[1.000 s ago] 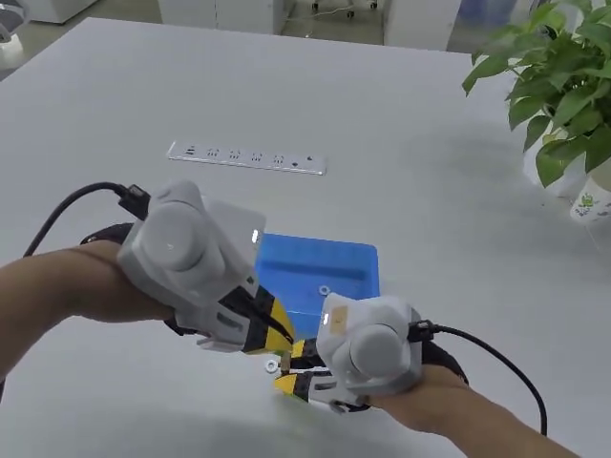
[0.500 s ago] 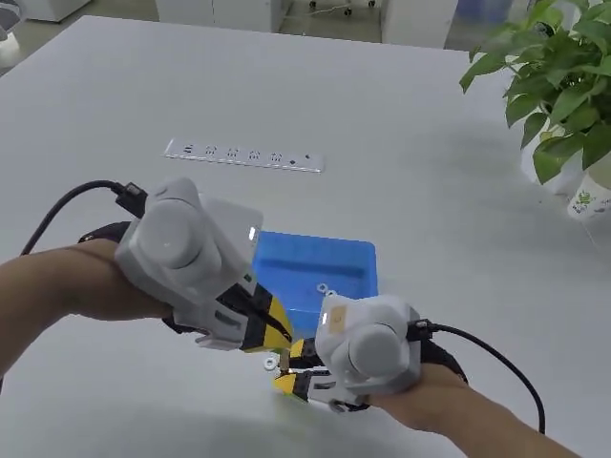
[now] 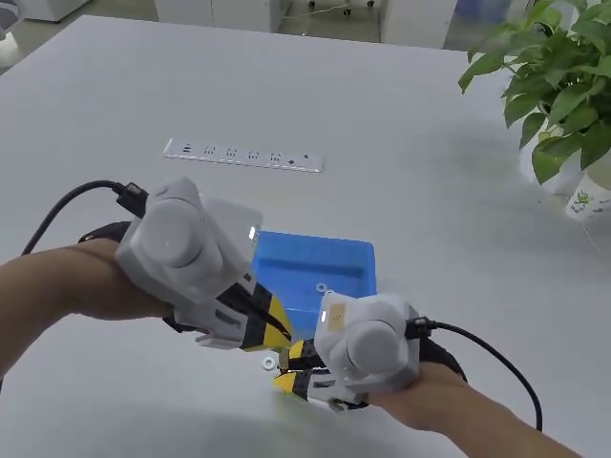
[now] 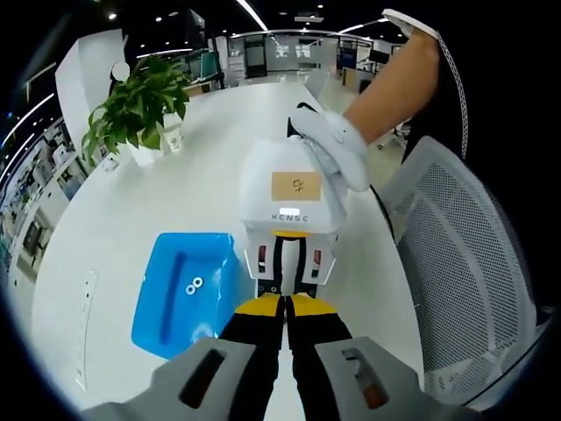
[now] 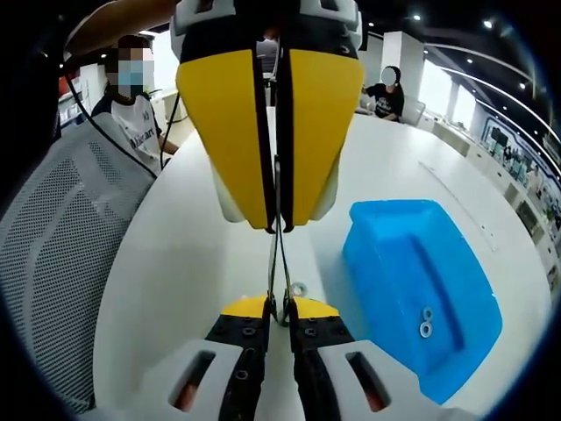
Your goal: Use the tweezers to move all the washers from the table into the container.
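Low over the white table [image 3: 410,143], beside the blue container [image 3: 296,253], both grippers meet on the tweezers [image 5: 277,254].
A potted plant [image 3: 554,76] stands at the table's far right, and a power strip [image 3: 243,156] lies beyond the container, well apart from it. The container sits just past the two grippers, which face each other tip to tip. The left gripper [image 4: 282,303] has its yellow-tipped jaws pressed together on the thin metal tweezers. The right gripper [image 5: 279,309] is clamped on them from the opposite end, and the tweezers run straight between the two pairs of jaws. One loose washer [image 5: 298,288] lies on the table just beside the right gripper's tips, near the container's wall but outside it. Two washers [image 5: 424,330] lie side by side on the container's floor.
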The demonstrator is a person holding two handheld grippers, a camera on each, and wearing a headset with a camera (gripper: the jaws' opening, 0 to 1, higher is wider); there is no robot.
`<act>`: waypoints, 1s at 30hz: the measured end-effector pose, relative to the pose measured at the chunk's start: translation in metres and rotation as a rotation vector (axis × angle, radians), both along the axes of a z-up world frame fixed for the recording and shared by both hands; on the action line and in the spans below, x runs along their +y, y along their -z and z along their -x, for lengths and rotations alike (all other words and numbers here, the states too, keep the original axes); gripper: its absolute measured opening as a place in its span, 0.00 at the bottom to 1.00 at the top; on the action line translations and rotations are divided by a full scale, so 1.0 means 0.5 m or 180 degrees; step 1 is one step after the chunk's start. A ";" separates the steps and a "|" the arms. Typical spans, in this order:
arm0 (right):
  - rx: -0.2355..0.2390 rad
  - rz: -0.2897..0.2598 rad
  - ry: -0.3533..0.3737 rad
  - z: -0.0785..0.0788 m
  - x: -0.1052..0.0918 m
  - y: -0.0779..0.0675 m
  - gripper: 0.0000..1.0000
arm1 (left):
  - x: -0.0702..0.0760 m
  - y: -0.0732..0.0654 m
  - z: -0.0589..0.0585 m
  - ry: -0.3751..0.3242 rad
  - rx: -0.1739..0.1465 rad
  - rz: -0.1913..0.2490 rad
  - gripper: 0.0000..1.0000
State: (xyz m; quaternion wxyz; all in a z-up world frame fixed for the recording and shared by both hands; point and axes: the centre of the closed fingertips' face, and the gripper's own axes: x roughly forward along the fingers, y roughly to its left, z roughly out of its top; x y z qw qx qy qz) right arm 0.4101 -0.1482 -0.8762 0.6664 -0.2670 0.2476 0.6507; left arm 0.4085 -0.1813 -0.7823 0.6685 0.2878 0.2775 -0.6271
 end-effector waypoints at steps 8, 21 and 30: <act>-0.0004 0.0025 -0.0031 0.002 0.001 -0.010 0.10 | 0.002 -0.009 0.002 -0.0013 0.0002 0.0004 0.05; -0.0010 0.0013 -0.0033 -0.004 -0.003 -0.058 0.10 | -0.005 -0.061 -0.005 -0.0035 -0.0002 0.0089 0.05; -0.0025 -0.0021 -0.0004 -0.013 -0.003 -0.090 0.10 | -0.007 -0.093 -0.013 -0.0008 -0.0022 0.0124 0.05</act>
